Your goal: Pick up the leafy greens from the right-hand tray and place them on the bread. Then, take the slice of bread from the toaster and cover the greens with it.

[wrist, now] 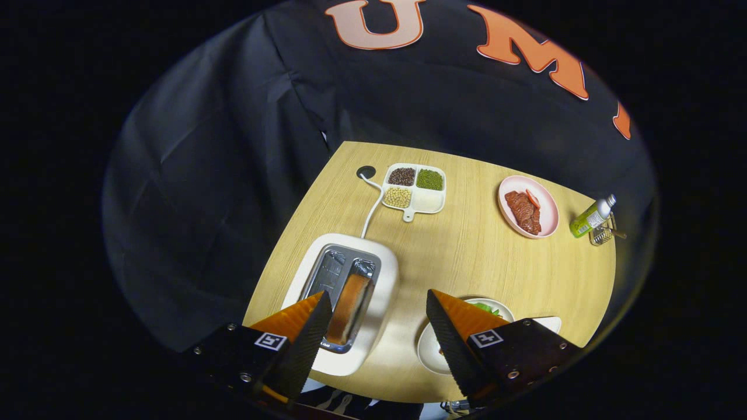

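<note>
We look down on a light wooden table (467, 256) from above, with the gripper (379, 326) nearest us, its two fingers spread wide apart and holding nothing. Just ahead of the left finger sits a white toaster (382, 291), and a slice of bread (349, 309) stands upright in its right slot. Partly hidden behind the right finger is a pale plate (429, 350) carrying the leafy greens (485, 307), of which we see only a small green edge. Farther off, a white divided tray (415, 189) holds beans and grains in four compartments. To its right a pink plate (545, 204) bears meat, and beyond that stands a green bottle (590, 217)
</note>
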Action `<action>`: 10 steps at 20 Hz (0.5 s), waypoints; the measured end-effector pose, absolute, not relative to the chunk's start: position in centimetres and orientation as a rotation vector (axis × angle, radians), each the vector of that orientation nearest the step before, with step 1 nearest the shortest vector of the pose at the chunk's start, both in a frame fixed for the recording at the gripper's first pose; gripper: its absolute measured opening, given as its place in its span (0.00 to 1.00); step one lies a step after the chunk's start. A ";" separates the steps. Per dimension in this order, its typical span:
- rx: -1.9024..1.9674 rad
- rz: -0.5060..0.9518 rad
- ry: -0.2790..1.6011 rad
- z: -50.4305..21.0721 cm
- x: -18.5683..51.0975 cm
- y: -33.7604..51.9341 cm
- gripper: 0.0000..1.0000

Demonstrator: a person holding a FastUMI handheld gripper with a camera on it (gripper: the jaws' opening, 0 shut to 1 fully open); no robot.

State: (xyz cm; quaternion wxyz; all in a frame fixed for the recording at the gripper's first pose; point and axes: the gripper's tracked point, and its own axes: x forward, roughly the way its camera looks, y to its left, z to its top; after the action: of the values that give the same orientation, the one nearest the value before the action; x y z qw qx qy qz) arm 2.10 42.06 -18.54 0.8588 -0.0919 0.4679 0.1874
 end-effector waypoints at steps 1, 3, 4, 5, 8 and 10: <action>-0.198 0.390 0.992 -18.9 2.1 42.3 0.97; -0.197 0.376 1.010 -19.7 2.0 42.6 0.92; -0.195 0.376 1.013 -19.8 2.1 43.0 0.87; -0.193 0.373 1.017 -20.1 2.3 43.2 0.84; -0.197 0.369 1.034 -21.1 2.2 43.7 0.70; -0.201 0.359 1.036 -21.7 2.5 43.9 0.55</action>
State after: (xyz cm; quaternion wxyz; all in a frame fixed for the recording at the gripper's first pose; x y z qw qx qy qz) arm 2.47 43.88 -21.67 0.8488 -0.0955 0.4914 0.1702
